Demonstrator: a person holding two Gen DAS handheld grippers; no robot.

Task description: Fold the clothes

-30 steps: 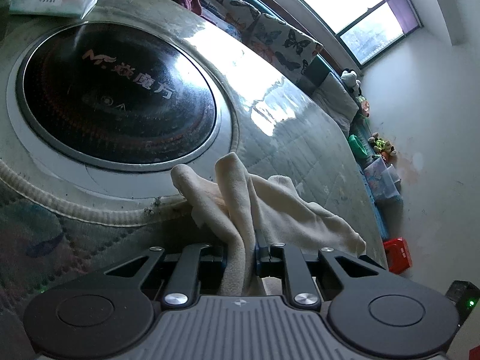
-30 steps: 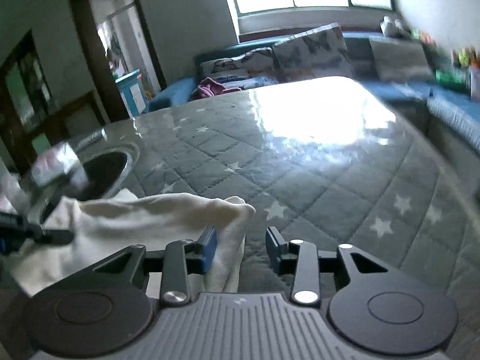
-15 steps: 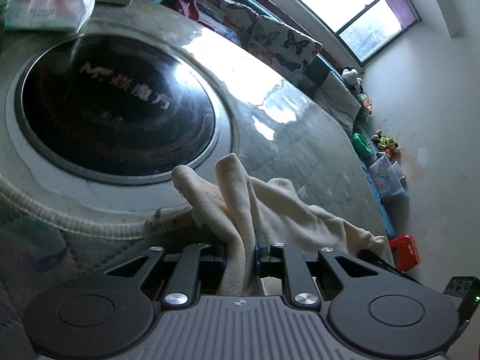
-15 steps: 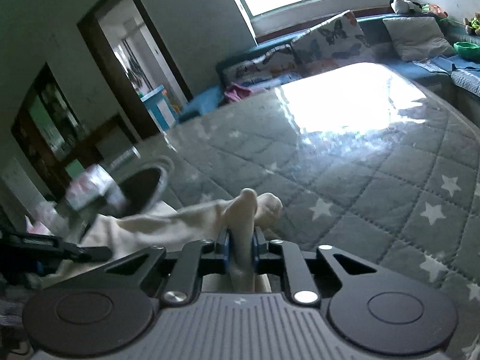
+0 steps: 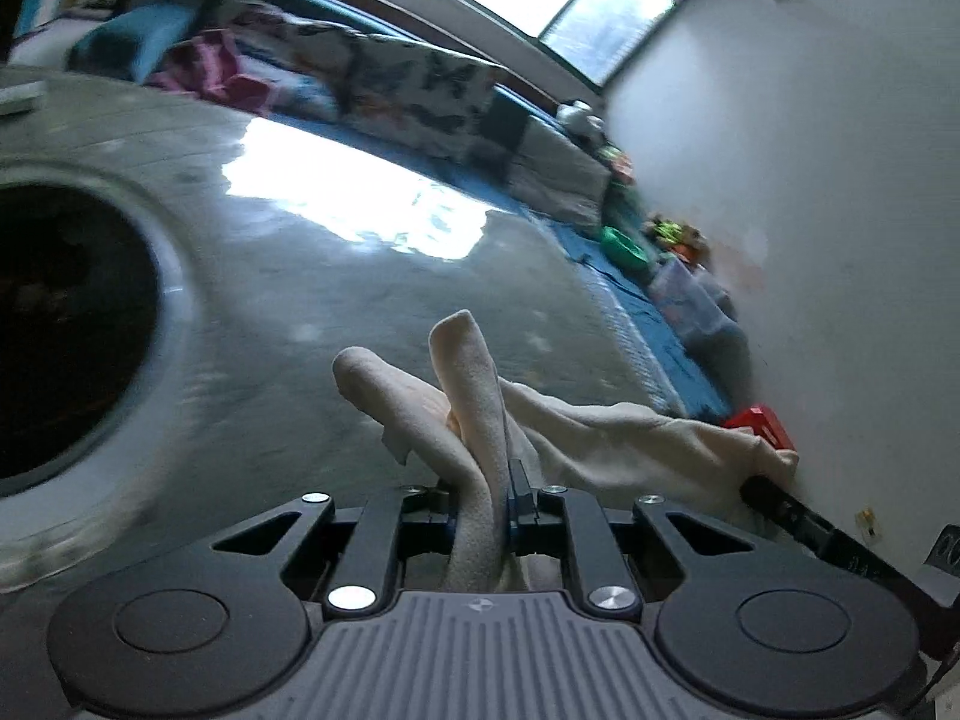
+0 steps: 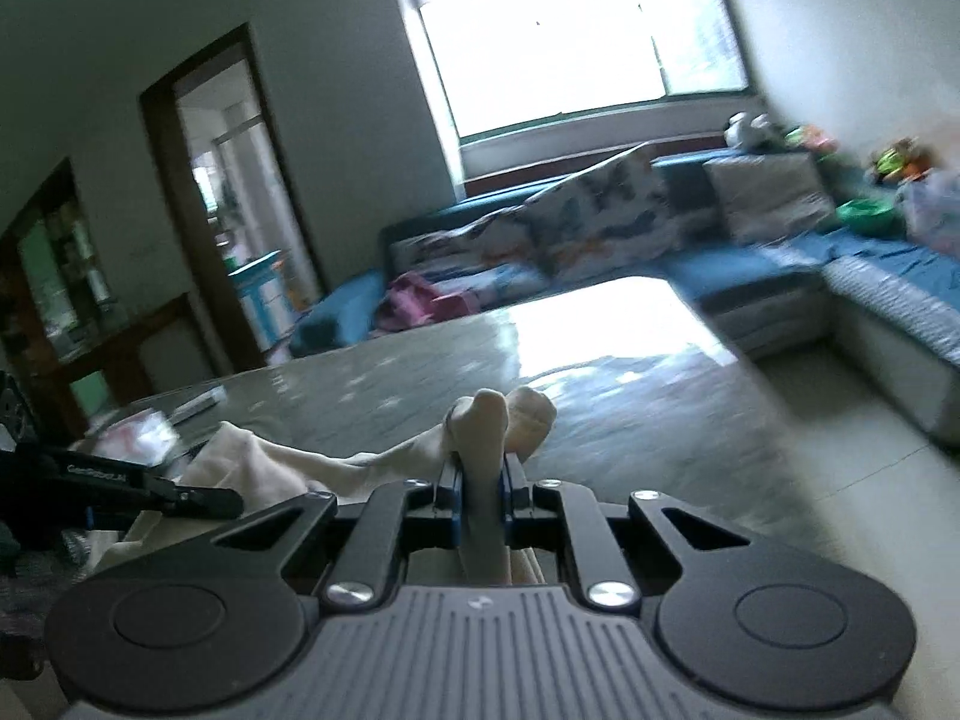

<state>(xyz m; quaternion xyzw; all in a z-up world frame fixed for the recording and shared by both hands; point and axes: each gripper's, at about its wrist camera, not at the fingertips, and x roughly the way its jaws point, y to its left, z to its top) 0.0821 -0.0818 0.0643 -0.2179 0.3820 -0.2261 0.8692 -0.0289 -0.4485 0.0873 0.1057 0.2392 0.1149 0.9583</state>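
A cream garment [image 5: 606, 432] hangs stretched between my two grippers above the quilted grey table cover [image 5: 336, 300]. My left gripper [image 5: 483, 495] is shut on one bunched edge, which sticks up past the fingertips. The cloth runs right to the other gripper [image 5: 780, 501], seen as a dark bar at the far right. In the right wrist view my right gripper [image 6: 480, 489] is shut on another bunched edge of the cream garment [image 6: 486, 420]. The left gripper [image 6: 180, 495] shows at the left, clamped on the cloth.
A round black cooktop [image 5: 66, 330] is set in the table at the left. A blue sofa [image 6: 750, 252] with patterned cushions runs along the window wall. A tissue pack [image 6: 141, 435] lies on the table's left. Bare floor [image 6: 870, 480] lies right of the table.
The right gripper closed on the garment's edge, after standing open a second ago. Both grippers have lifted and tilted up, so the views show more of the room.
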